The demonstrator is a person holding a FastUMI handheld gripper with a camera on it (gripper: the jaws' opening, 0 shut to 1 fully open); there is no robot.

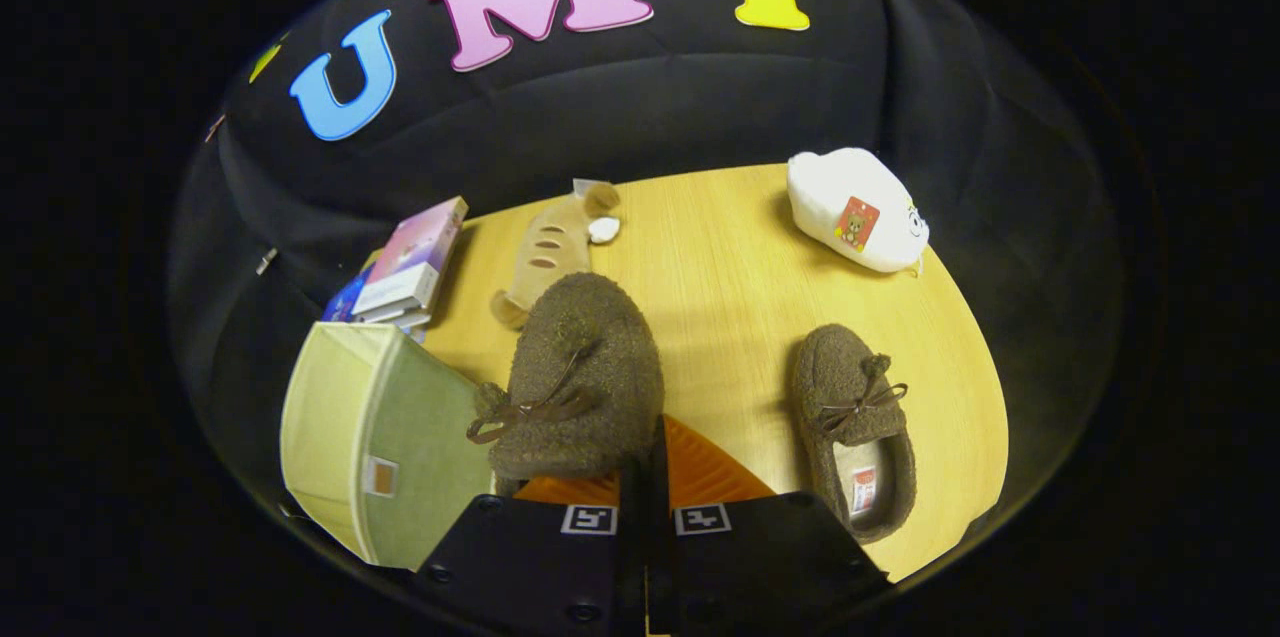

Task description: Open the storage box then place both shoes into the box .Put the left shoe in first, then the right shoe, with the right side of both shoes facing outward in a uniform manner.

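Gripping the heel edge of a fuzzy brown slipper (583, 377), the gripper (645, 472) is holding its two fingers pressed nearly together on the thin collar, with the shoe's rounded toe pointing away and its thin bow lace hanging down the front. The slipper is sitting lifted above the table (720, 257), a smooth pale wood-grain surface with a curved far edge. Lying just right of the fingers, the second slipper (853, 427) is resting flat on the wood, toe pointing away, its light lining showing at the open heel. Standing left of the held shoe, the storage box (375, 437) is presenting soft green fabric walls and a squared rim; whether its lid is open cannot be told. A bare strip of table is separating the two shoes. Farther on, a stack of flat books (405, 267) is leaning beyond the box, a tan bread-shaped plush (548, 257) is lying beyond the held slipper, and a rounded white plush (857, 209) is sitting near the far right table edge.
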